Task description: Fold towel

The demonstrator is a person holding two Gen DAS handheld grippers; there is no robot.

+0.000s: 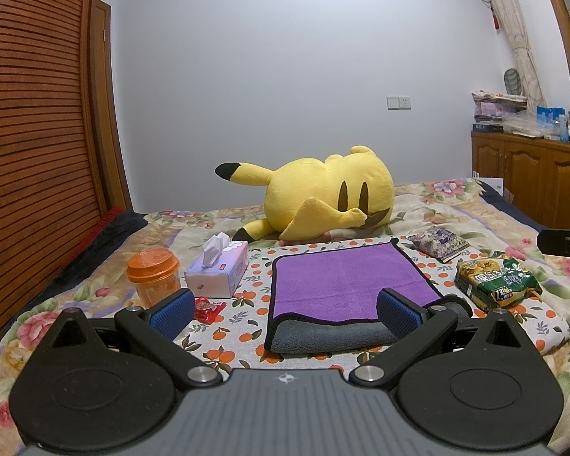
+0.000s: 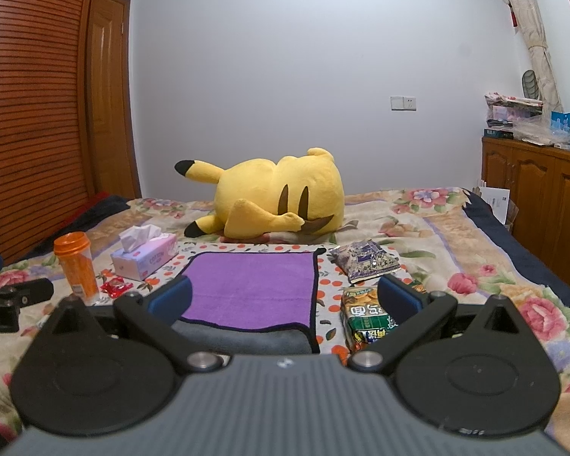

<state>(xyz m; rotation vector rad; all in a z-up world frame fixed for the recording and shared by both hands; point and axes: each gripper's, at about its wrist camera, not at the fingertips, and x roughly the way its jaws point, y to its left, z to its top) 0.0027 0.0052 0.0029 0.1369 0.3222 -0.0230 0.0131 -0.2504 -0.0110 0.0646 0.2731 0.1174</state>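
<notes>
Lying on the bed (image 1: 95,288), the towel (image 1: 342,281) shows its near edge turned over, grey side up: one fold seemingly begun, more left. Left tool (image 1: 285,309) and right tool (image 2: 285,296) hover near it, both spread wide, holding nothing.

The towel (image 1: 342,285) (image 2: 247,288), purple with a grey underside and black edging, lay flat, its near edge folded back to show the grey.
</notes>
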